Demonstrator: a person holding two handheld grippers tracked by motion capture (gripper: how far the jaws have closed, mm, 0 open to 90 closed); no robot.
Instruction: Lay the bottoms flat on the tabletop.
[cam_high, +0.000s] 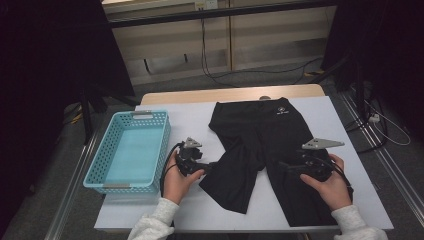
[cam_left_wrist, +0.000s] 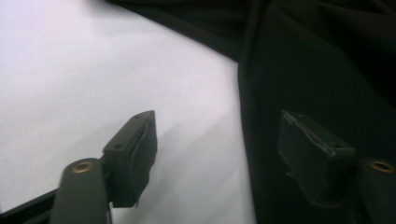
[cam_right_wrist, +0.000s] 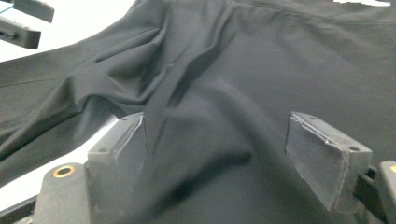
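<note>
A pair of black leggings (cam_high: 270, 135) lies flat on the white table cover (cam_high: 200, 205), waistband at the far side, with a small white logo near the waist. My left gripper (cam_high: 209, 166) sits at the outer edge of the left leg. It is open: in the left gripper view (cam_left_wrist: 219, 149) one pad is over bare white cover, the other over black fabric (cam_left_wrist: 317, 70). My right gripper (cam_high: 285, 167) hovers low over the right leg, open, with wrinkled fabric (cam_right_wrist: 261, 60) spread below its jaws (cam_right_wrist: 217, 154). Nothing is pinched by either one.
A light blue perforated basket (cam_high: 107, 182) stands on the table's left side, close to my left hand. The other gripper (cam_right_wrist: 23, 23) peeks into the right gripper view's top left corner. Cables run over the floor beyond the far edge.
</note>
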